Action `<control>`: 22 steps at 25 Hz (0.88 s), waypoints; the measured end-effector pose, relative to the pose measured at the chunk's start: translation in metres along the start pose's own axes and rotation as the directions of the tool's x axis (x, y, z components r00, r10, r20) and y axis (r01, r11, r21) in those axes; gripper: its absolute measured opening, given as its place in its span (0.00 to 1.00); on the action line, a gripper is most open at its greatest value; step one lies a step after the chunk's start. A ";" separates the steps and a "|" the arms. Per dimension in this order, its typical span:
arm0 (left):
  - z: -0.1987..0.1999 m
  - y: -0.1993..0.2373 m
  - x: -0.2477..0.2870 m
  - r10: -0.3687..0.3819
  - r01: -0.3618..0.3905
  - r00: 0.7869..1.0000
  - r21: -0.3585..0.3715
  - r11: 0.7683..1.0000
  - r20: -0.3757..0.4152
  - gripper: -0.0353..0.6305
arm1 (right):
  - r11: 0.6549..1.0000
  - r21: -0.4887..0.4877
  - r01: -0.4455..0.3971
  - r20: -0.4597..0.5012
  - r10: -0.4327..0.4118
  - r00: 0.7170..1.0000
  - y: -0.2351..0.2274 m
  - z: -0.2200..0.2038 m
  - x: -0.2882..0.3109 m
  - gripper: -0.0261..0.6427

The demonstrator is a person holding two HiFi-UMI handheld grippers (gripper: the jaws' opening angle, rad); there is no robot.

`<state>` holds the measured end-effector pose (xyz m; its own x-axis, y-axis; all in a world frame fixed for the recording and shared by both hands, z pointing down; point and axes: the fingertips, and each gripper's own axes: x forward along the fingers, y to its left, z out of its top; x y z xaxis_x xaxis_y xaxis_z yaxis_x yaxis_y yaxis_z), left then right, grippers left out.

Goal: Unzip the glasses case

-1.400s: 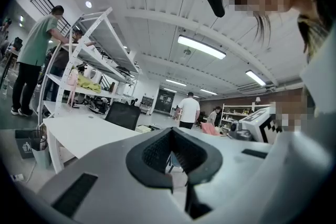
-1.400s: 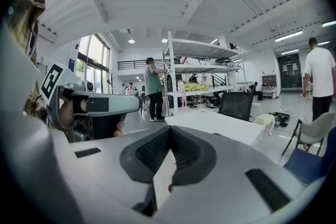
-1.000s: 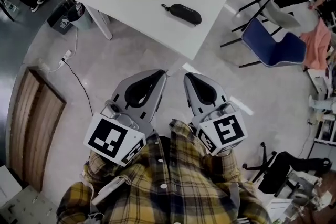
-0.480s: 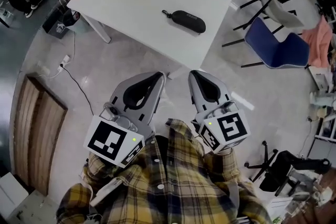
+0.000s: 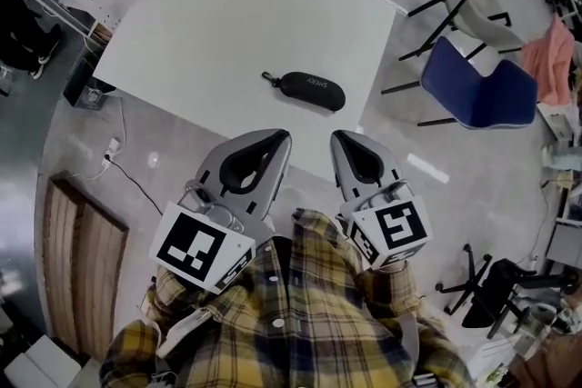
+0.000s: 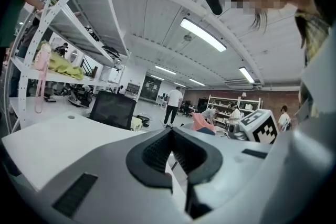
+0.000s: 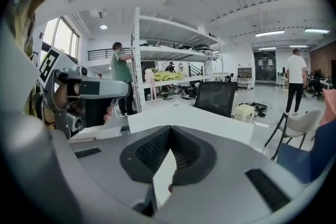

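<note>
Fingers of the left gripper [image 5: 278, 139] and the right gripper [image 5: 340, 137] are pressed together on nothing, side by side near the white bench's [image 5: 209, 23] front edge. Beyond both tips, apart from them, the closed glasses case [image 5: 312, 91] lies on that bench.

You've got the white surface [image 5: 227, 23] dead ahead, a blue chair [image 5: 477, 86] just off its right corner, and a wooden panel [image 5: 82, 259] flat on the floor to your left. A power strip [image 5: 115, 144] lies between panel and surface, and a black swivel chair [image 5: 496, 295] sits low right.
</note>
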<state>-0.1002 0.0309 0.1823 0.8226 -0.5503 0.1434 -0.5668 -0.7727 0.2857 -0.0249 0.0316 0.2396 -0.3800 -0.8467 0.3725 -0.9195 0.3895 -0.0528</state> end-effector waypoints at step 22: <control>0.010 0.040 0.135 -0.255 0.268 0.950 0.047 0.962 -0.181 0.06 | 0.960 0.105 0.261 -0.027 -0.259 0.965 -0.103 0.030 0.036 0.04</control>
<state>-0.0124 -0.0778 0.2035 0.9343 -0.2678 0.2351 -0.3273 -0.9058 0.2691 0.0532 -0.0500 0.2308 -0.1256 -0.9087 0.3982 -0.9921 0.1148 -0.0509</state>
